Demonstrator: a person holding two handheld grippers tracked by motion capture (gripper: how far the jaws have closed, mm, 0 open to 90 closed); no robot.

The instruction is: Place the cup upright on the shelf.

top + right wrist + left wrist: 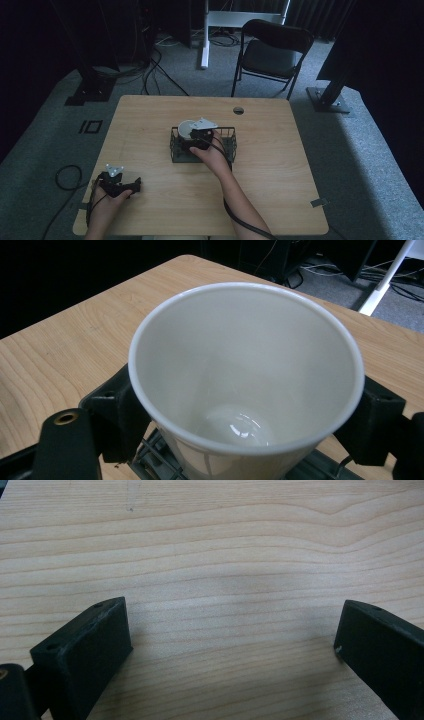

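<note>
A white cup (245, 375), empty inside, is clamped between the two black jaws of my right gripper (245, 410). In the high view that cup (186, 128) is at the left end of a dark wire basket (227, 134) in the middle of the table, with my right gripper (192, 136) over it. My left gripper (134, 186) rests near the table's front left corner, jaws wide apart. In the left gripper view its fingers (85, 655) frame bare wood grain, and my left gripper (230, 645) holds nothing.
The wooden table (280, 190) has a round cable hole (238, 110) near its far edge. A black folding chair (270, 52) stands behind the table. Cables lie on the grey carpet at the left, and dark stands flank the table.
</note>
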